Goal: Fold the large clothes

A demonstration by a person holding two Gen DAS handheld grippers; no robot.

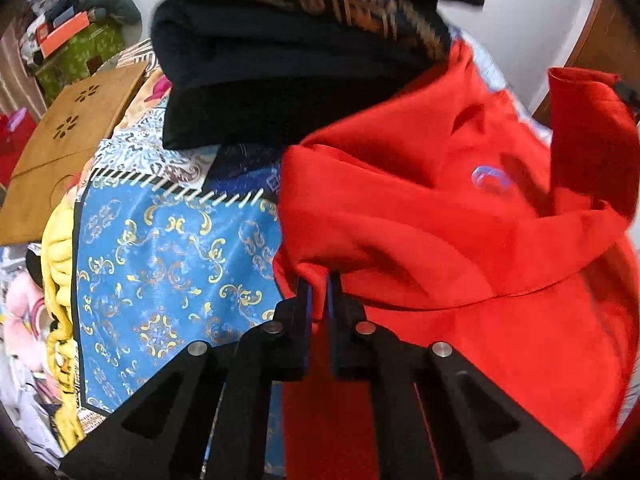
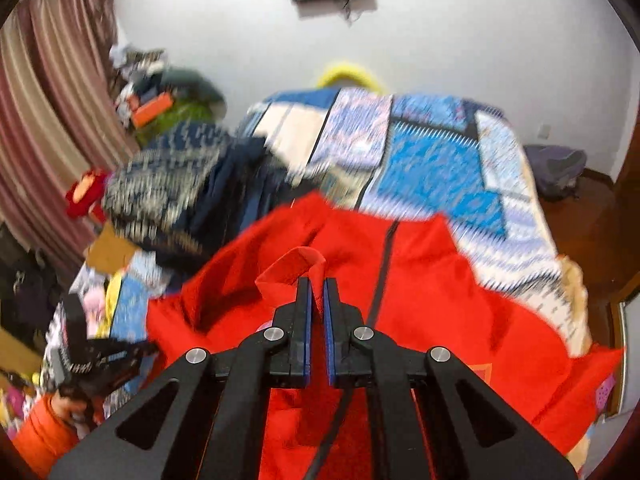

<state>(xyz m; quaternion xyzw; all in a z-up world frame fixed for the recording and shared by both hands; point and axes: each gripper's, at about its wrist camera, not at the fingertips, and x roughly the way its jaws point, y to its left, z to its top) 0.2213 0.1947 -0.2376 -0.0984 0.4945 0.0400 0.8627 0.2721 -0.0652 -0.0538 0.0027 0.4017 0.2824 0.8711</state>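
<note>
A large red garment [image 1: 460,240] with a small blue logo lies bunched on the patterned blue bedspread [image 1: 168,248]. My left gripper [image 1: 319,280] is shut on an edge of the red garment at its left side. In the right wrist view the red garment [image 2: 440,300] spreads across the near part of the bed. My right gripper [image 2: 317,284] is shut on a folded red edge that loops up above the fingertips. The left gripper [image 2: 108,354] also shows at the lower left of that view, held by a hand in an orange sleeve.
A stack of folded dark clothes [image 1: 280,68] with a patterned item on top sits on the bed beyond the red garment, also seen in the right wrist view [image 2: 180,188]. A wooden board [image 1: 68,140] lies at the left. Curtains [image 2: 48,120] and clutter stand left; wooden floor [image 2: 592,240] right.
</note>
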